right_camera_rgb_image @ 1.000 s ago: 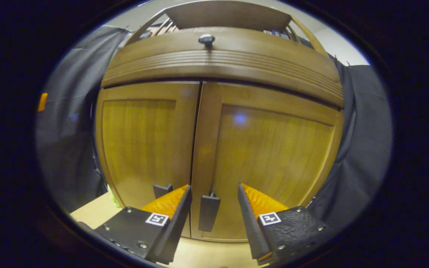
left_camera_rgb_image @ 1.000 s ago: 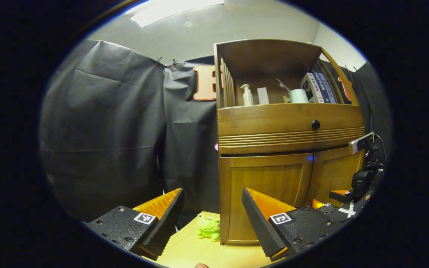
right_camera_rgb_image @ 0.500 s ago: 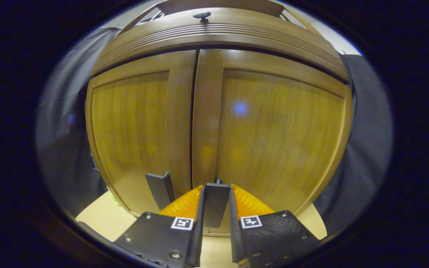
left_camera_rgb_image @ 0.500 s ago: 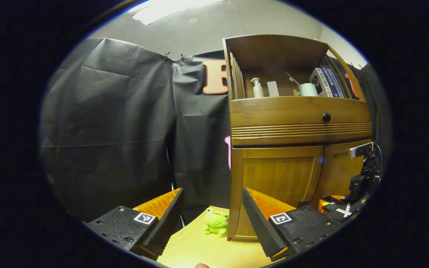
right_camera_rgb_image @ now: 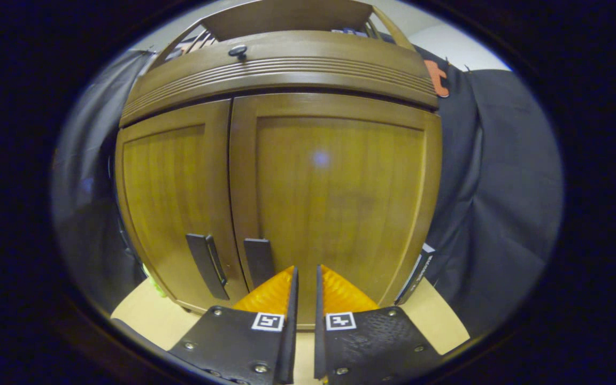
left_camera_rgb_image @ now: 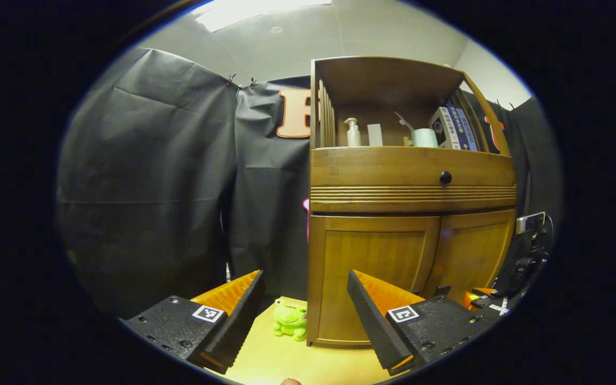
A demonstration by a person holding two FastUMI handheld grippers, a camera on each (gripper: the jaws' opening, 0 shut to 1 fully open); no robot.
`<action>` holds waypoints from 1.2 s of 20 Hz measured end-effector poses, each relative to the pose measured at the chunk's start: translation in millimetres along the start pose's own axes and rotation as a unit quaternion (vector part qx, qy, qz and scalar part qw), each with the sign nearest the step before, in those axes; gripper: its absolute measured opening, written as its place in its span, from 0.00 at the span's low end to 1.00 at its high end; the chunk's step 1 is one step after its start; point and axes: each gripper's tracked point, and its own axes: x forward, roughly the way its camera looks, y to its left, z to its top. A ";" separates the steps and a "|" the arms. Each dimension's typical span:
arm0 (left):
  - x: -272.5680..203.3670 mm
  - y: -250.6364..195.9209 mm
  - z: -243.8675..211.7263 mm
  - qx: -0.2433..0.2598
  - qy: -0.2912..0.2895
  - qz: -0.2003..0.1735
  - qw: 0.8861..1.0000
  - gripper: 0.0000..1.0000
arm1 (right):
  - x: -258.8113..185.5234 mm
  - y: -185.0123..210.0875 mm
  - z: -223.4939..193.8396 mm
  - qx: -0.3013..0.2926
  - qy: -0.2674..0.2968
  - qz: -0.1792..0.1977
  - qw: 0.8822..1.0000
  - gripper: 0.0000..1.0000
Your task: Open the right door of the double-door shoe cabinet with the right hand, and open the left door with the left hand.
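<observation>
In the right gripper view the right gripper [right_camera_rgb_image: 303,278] is nearly closed on nothing, its right door handle [right_camera_rgb_image: 259,262] at ten o'clock. Both shoe cabinet [left_camera_rgb_image: 412,246] doors look closed. The left gripper [left_camera_rgb_image: 303,289] gapes wide, cabinet at two o'clock.

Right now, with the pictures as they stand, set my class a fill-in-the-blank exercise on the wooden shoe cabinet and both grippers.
1. Both doors of the brown wooden shoe cabinet are ___.
2. The left gripper has its fingers ___.
3. The small frog toy on the light wooden table is ___.
4. The right gripper, fingers nearly together, holds ___.
Missing words: closed; open; green; nothing.
</observation>
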 end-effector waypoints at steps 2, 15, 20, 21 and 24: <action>0.8 -12.0 -3.6 -0.001 0.005 -0.016 1.000 0.92 | -6.2 -0.5 2.3 -0.007 -0.005 0.004 1.000 0.14; 1.9 14.0 -6.5 0.006 0.005 0.016 1.000 0.92 | 32.3 65.8 -6.6 0.019 0.024 0.082 0.996 0.70; 2.9 41.8 -12.5 -0.008 0.014 0.053 0.998 0.92 | 65.4 75.1 -19.2 0.015 0.051 0.074 0.996 0.60; 2.9 44.5 -14.1 -0.012 0.017 0.056 0.998 0.92 | 66.9 73.3 -26.7 0.012 0.059 0.066 0.996 0.51; 1.1 49.9 -16.8 -0.017 0.021 0.061 0.998 0.92 | 61.2 65.9 -18.6 0.006 0.047 0.051 0.998 0.27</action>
